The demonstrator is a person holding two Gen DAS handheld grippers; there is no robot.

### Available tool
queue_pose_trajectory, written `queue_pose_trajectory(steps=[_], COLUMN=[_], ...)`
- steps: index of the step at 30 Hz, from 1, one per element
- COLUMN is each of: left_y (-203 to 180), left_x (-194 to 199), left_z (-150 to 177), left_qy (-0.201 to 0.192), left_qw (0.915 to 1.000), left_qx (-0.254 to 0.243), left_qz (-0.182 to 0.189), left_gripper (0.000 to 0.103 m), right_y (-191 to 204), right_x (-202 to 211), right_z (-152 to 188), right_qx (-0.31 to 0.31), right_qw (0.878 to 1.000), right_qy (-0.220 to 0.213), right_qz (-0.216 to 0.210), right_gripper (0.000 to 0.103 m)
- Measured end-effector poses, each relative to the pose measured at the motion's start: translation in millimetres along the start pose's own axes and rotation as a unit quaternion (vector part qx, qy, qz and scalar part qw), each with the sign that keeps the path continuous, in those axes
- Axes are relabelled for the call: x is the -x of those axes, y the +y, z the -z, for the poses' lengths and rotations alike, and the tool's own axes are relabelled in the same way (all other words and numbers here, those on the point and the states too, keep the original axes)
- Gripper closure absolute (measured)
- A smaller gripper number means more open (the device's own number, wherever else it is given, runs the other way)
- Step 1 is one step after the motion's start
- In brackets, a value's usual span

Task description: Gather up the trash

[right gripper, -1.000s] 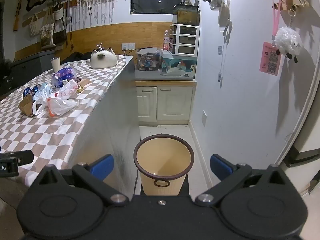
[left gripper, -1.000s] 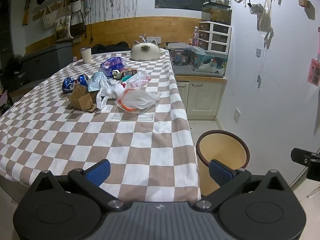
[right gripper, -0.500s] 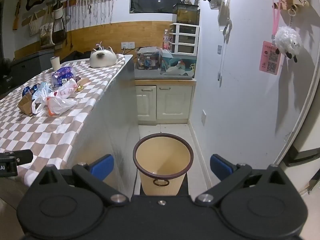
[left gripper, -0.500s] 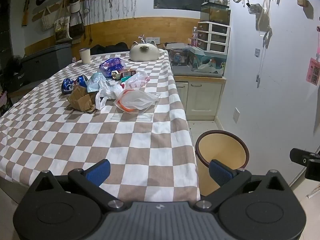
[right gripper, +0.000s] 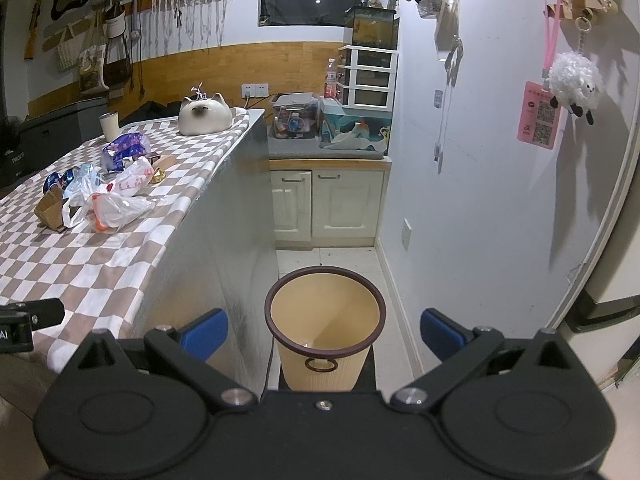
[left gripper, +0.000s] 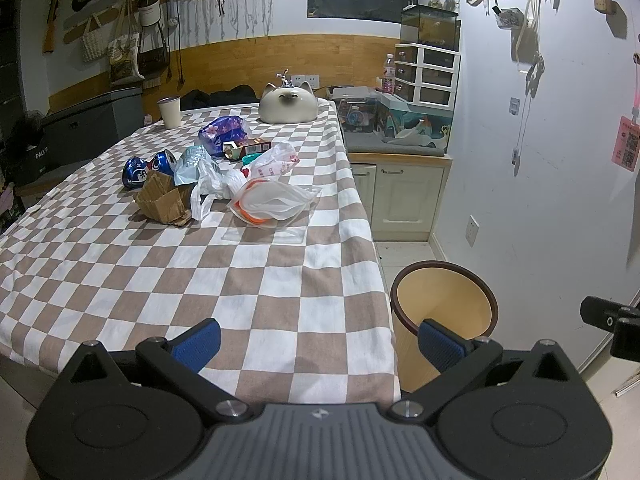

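Hovering over the bench's (left gripper: 280,300) near edge, the left hand-held gripper (left gripper: 318,344) is spread wide, empty. The right hand-held gripper (right gripper: 323,330) is likewise parted above the bin (right gripper: 325,344). Trash (left gripper: 224,184) is piled mid-bench, toward the far edge.

on my checked tablecloth (left gripper: 248,280) a cat-shaped ceramic pot (left gripper: 285,104) sits at the far end, with a pale cup (left gripper: 170,112) off to its left near the far corner. past the table, a low cream cabinet (right gripper: 330,204) stands against the wall, its top crowded with clear boxes. a white drawer unit (right gripper: 370,76) stands on it with a fish tank (right gripper: 372,26) on top. on the right wall i see a pink card (right gripper: 538,116) and a fluffy sheep toy (right gripper: 574,82) hanging beside it.
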State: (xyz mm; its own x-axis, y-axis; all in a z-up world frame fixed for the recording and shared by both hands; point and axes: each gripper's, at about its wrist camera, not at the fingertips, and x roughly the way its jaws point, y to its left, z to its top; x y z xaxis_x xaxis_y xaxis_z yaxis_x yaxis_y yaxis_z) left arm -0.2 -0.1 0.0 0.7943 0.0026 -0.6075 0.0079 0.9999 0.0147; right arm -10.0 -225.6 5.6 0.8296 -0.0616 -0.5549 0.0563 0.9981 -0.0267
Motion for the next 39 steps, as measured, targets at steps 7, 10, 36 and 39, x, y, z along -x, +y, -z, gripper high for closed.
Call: queue_pose_trajectory(steps=[7,10,36,39], left_y=[0.4,0.2,-4.0,-3.9], left_x=[0.1,0.0,1.7,1.7], left_z=[-0.1,0.0,-4.2,-4.1], left_qy=[0.001,0.001,0.001,0.000], left_qw=[1.0000,1.0000,1.0000,1.0000], left_qx=[0.000,0.000,0.000,0.000], left_qz=[0.001,0.001,0.001,0.001], left_gripper=[0.000,0.000,0.000,0.000], right_y=[-0.2,-0.2,0.0,0.2], right_x=[-0.4,-0.8,-1.1,-1.4], right_z=[-0.3,-0.2,0.2,0.0], right_qx=[0.000,0.000,0.000,0.001], right_qw=[1.000,1.000,1.000,1.000], right_qy=[0.001,0.001,0.003,0.003], right_qz=[0.000,0.000,0.001,0.001], right_gripper=[0.000,0.000,0.000,0.000])
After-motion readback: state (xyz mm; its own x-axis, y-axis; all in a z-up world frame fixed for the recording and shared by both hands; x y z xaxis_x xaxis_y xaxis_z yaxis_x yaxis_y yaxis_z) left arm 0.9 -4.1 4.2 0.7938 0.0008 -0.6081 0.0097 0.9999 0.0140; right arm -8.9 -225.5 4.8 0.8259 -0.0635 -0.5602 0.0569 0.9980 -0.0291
